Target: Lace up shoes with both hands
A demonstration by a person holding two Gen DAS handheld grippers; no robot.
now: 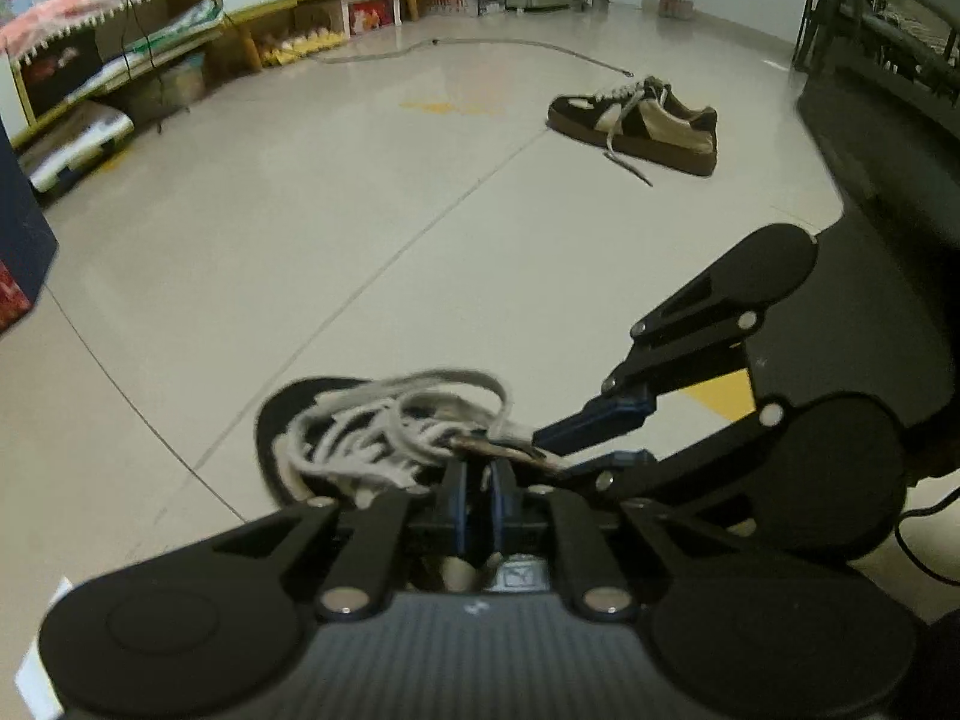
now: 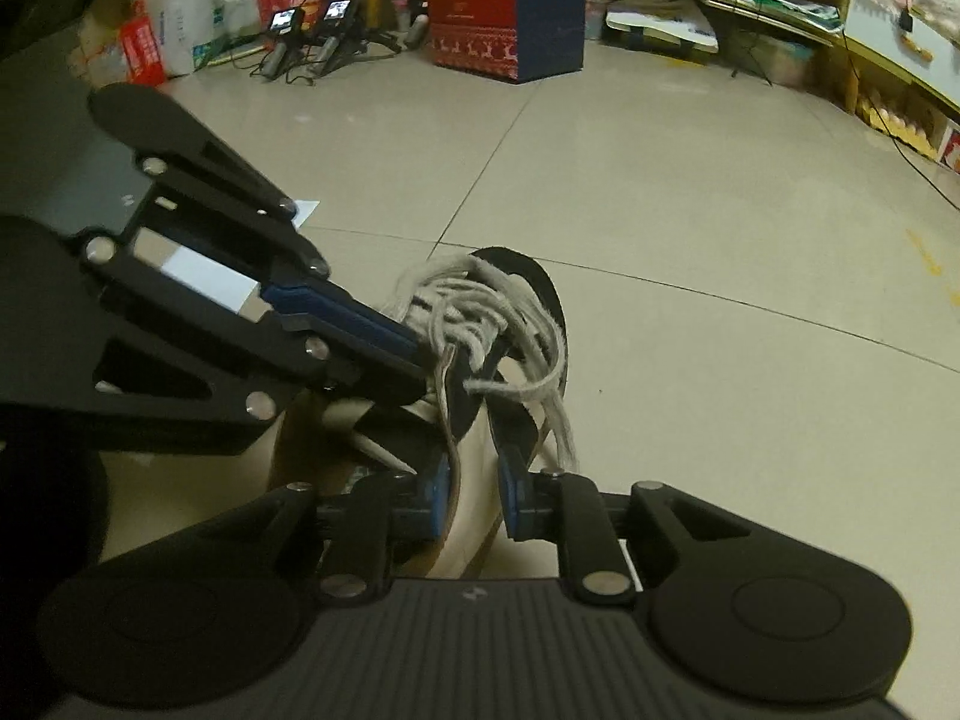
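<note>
near shoe mostly hidden behind claws, laces blurred

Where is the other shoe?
In the left wrist view, the other shoe lies alone on the floor, far off at upper right, laces loose, beside dark furniture.

The floor is bare and wide ahead of the near shoe, giving free passage there. A second shoe lies well apart, with a cord trailing beyond it. Shelves line the far edge, and dark furniture closes one side. In the right wrist view a Christmas box and bags stand far off. Over the near shoe room is tight: the left gripper and right gripper sit just beside each other amid tangled laces.
</note>
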